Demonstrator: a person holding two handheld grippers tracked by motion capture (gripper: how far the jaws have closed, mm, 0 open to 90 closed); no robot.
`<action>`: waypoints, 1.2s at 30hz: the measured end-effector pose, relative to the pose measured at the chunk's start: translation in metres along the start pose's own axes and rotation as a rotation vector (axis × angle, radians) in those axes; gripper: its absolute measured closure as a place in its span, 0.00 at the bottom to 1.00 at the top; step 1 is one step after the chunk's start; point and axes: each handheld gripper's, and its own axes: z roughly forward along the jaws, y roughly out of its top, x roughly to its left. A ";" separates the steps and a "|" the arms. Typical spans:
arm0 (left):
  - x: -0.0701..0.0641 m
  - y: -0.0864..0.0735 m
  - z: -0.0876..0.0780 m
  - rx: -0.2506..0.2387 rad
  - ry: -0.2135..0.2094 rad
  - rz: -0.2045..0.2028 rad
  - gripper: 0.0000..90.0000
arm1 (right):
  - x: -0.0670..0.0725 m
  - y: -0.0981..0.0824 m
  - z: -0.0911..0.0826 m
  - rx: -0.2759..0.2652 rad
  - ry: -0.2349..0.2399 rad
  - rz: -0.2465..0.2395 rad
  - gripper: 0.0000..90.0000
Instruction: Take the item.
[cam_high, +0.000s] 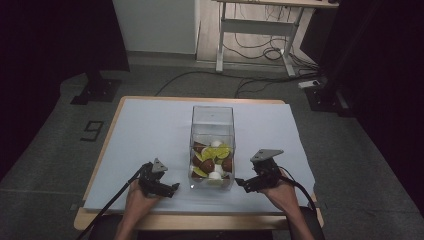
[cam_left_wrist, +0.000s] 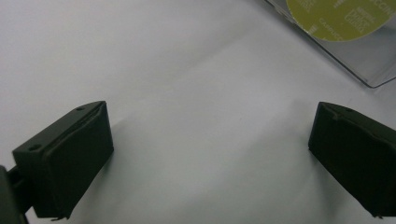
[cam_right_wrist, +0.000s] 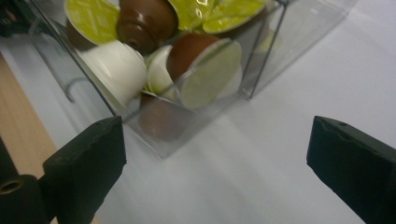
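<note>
A clear plastic box (cam_high: 212, 120) stands upright in the middle of the pale mat and holds several coffee capsules (cam_high: 212, 161), brown, white and lime-lidded. My left gripper (cam_high: 172, 190) rests low on the mat just left of the box, jaws wide apart over bare mat (cam_left_wrist: 210, 154), the box corner (cam_left_wrist: 373, 81) at upper right. My right gripper (cam_high: 241, 184) hovers just right of the box's near corner (cam_right_wrist: 161, 151), jaws wide apart with nothing between them; a white capsule (cam_right_wrist: 119, 70) and a brown one (cam_right_wrist: 205, 70) press against the wall.
The pale mat (cam_high: 145, 130) covers a wooden table whose bare edge (cam_high: 200, 222) runs along the front. Beyond the table lie grey floor, cables (cam_high: 255, 82) and a white desk frame (cam_high: 255, 30). Dark stands flank both sides.
</note>
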 end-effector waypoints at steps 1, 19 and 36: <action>0.000 0.000 0.000 0.000 0.000 0.000 0.00 | 0.001 0.002 0.000 0.000 0.005 -0.002 0.06; 0.000 0.000 0.000 -0.001 0.000 0.000 0.00 | 0.013 0.036 0.012 0.010 0.041 -0.077 0.07; 0.000 0.000 0.000 -0.001 0.000 0.000 0.00 | 0.023 0.059 0.034 0.054 0.092 -0.105 0.18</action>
